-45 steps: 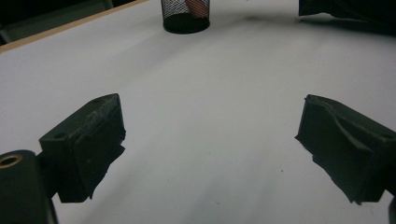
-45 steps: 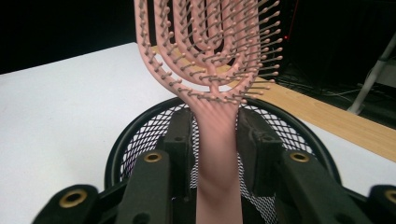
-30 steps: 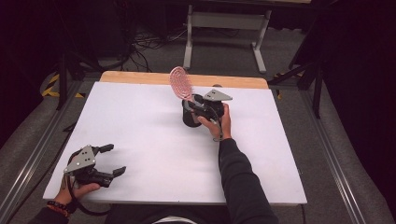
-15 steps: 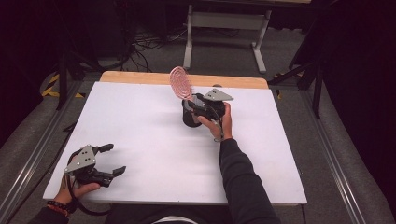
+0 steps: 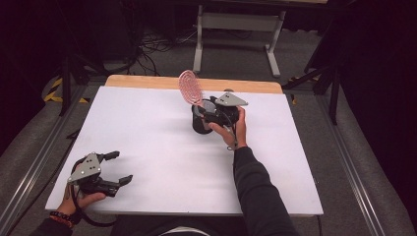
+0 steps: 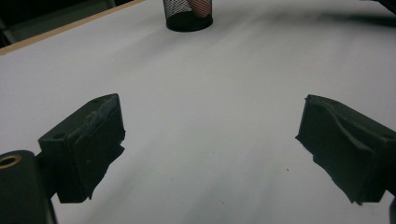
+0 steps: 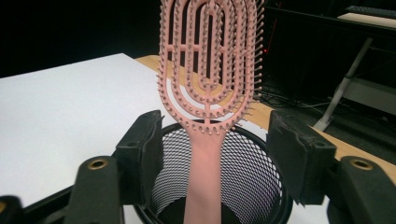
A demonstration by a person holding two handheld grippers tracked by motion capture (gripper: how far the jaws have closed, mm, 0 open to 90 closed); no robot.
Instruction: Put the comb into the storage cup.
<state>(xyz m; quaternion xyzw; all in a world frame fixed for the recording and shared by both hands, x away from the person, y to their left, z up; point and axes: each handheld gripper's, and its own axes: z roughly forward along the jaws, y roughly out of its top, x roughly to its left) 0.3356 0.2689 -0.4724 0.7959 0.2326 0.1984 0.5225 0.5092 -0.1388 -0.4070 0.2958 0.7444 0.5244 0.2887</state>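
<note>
The hairbrush [image 7: 208,88] is pink plastic, with an oval open-work head of nested loops joined by cross ribs and studded with short bristles. Its flat handle drops straight into the black wire-mesh cup [image 7: 233,177], so the brush stands head-up, leaning a little. In the high view the brush [image 5: 189,87] tilts toward the far left, its head rising clear of the cup [image 5: 200,119].

The cup stands on the white worktop [image 5: 147,128], toward the far edge and a bit right of the middle, near the strip of bare wood along the back.

My right tool [image 7: 219,158] sits at the cup's rim, one jaw on either side of the handle. Its jaws have just been opening; they now stand apart with the handle between them, and a visible gap on each side, so neither pad presses on it. In the high view my right tool [image 5: 209,114] is level with the cup's top, with my right hand behind it.

My left tool [image 5: 117,168] rests at the near left corner of the worktop, well apart from the cup. Its jaws are spread wide over bare white surface, nothing between them [image 6: 210,140].
</note>
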